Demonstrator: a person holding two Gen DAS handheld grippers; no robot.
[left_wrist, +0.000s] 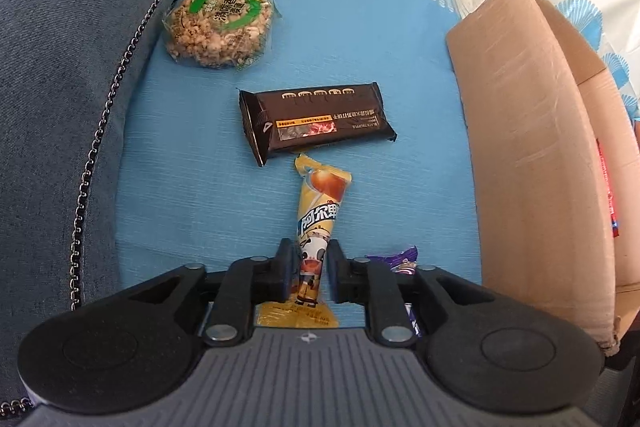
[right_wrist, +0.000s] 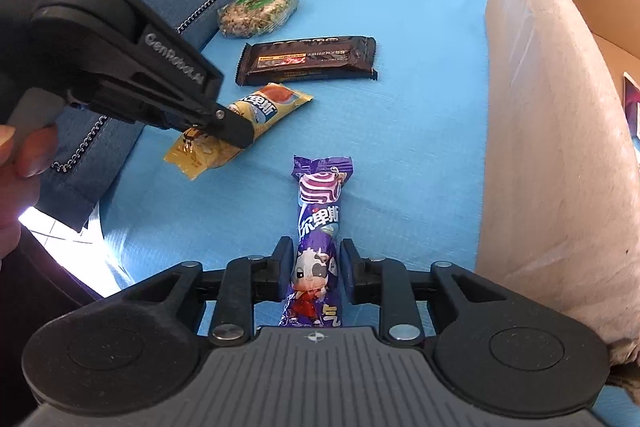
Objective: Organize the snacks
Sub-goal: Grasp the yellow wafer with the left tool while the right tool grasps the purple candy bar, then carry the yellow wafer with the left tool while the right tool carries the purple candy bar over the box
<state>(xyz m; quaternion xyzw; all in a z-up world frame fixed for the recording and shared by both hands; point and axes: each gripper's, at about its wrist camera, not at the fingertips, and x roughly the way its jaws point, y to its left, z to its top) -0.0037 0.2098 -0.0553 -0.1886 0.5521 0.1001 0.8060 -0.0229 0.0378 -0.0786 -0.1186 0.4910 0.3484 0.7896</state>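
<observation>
A yellow candy stick lies flat on the blue cloth, its lower half between the fingers of my left gripper. The jaws stand slightly apart and straddle the wrapper, so this gripper is open. In the right wrist view the left gripper comes in from the left over the yellow candy stick. A purple candy stick lies between the fingers of my right gripper, which is open with a narrow gap on each side. Only a corner of the purple candy stick shows in the left wrist view.
A black wrapped bar and a round puffed-rice cake lie farther back on the cloth. An open cardboard box stands along the right side. Blue denim fabric with a metal chain borders the left. A hand holds the left gripper.
</observation>
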